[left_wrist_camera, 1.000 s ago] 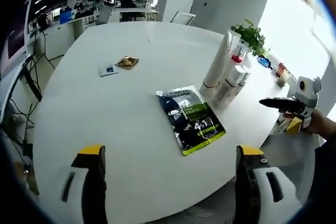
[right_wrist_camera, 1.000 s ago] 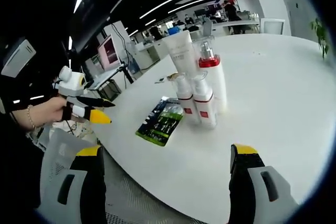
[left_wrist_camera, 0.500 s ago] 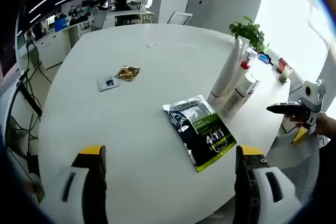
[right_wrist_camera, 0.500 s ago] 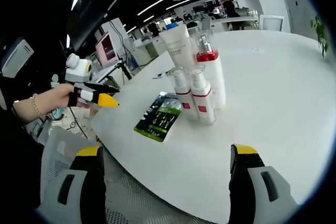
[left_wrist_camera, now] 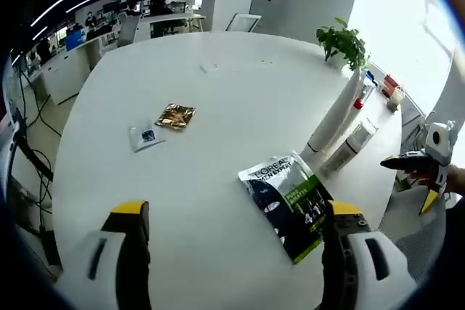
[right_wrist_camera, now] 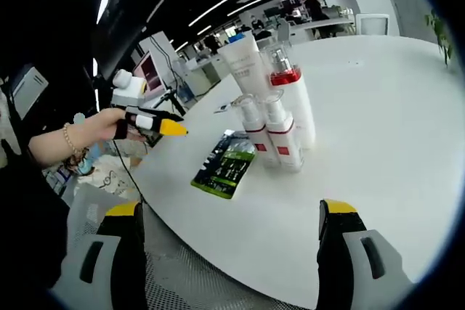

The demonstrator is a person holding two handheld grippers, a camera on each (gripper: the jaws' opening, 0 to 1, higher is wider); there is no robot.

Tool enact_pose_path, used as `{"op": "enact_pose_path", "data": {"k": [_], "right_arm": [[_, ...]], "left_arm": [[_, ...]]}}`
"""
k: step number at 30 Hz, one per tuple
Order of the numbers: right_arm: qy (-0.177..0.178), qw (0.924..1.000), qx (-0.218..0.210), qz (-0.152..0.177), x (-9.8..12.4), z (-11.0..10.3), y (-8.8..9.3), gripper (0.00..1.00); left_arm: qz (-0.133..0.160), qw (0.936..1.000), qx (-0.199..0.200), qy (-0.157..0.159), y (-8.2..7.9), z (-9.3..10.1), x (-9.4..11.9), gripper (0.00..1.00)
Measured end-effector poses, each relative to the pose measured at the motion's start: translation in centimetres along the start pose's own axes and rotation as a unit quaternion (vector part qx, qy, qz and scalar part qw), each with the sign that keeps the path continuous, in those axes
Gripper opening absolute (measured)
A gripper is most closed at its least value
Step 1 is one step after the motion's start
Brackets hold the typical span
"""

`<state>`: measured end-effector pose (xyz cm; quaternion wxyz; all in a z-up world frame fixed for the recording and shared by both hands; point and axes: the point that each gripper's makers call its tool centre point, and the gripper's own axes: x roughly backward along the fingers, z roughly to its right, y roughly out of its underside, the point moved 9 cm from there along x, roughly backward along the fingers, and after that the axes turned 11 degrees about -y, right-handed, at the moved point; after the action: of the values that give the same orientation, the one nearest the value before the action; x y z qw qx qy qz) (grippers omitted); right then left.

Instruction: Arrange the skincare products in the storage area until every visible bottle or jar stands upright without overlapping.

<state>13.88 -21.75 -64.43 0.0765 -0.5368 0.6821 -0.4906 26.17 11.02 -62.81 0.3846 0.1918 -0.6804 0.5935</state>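
Note:
On the round white table a tall white tube stands cap down. Beside it stand a clear-capped bottle with a red collar and two small white pump bottles, all upright in one tight cluster. A dark and green sachet pack lies flat beside them. My left gripper is open over the table edge, holding nothing. My right gripper is open and empty, short of the cluster. In the right gripper view a hand holds the left gripper left of the pack.
A gold sachet and a white and blue one lie towards the table's middle. A potted plant stands at the far edge. The right gripper shows beyond the table's right rim. A mesh chair sits below the near rim.
The left gripper has moved in over the table, so the pack and bottles slid lower right in its view. The products have not moved. Both grippers stay open.

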Motion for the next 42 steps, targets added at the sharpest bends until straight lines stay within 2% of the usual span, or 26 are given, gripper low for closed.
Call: {"op": "enact_pose_path", "data": {"k": [1,3,5,17,20,22,27,36,39,42], "right_arm": [[0.001,1.0000,-0.001,-0.002,-0.1,0.1,0.1,1.00],[0.002,1.0000,-0.002,-0.007,-0.2,0.1,0.1,1.00],[0.003,1.0000,-0.003,-0.007,-0.1,0.2,0.2,1.00],[0.005,0.9996,-0.015,-0.023,-0.2,0.3,0.7,1.00],[0.009,0.9995,-0.022,-0.021,-0.2,0.5,0.7,1.00],[0.009,0.9994,-0.026,-0.020,-0.2,0.7,0.8,1.00],[0.003,0.9993,-0.027,-0.026,-0.4,0.5,1.0,1.00],[0.003,0.9986,-0.038,-0.038,-0.6,0.3,1.2,1.00],[0.002,0.9984,-0.042,-0.039,-0.6,0.3,1.2,1.00],[0.000,0.9979,-0.047,-0.044,-0.7,0.2,1.3,1.00]], "left_arm": [[0.006,1.0000,-0.003,-0.002,-0.6,-0.2,-0.4,0.91],[0.007,0.9999,-0.009,-0.001,-0.8,-0.4,-0.5,0.90],[0.006,0.9999,-0.015,0.000,-1.8,-0.7,-1.6,0.90],[0.005,0.9995,-0.032,0.005,-4.2,-3.2,-5.1,0.89],[0.003,0.9992,-0.039,0.006,-4.7,-3.4,-5.7,0.88],[-0.001,0.9989,-0.043,0.017,-5.1,-3.8,-6.4,0.85],[-0.003,0.9977,-0.064,0.020,-6.6,-4.6,-8.3,0.83],[-0.010,0.9944,-0.103,0.023,-7.8,-5.2,-10.6,0.81],[-0.008,0.9941,-0.108,0.006,-8.3,-5.8,-11.4,0.81],[-0.010,0.9935,-0.113,0.002,-8.7,-6.4,-12.4,0.77]]}}
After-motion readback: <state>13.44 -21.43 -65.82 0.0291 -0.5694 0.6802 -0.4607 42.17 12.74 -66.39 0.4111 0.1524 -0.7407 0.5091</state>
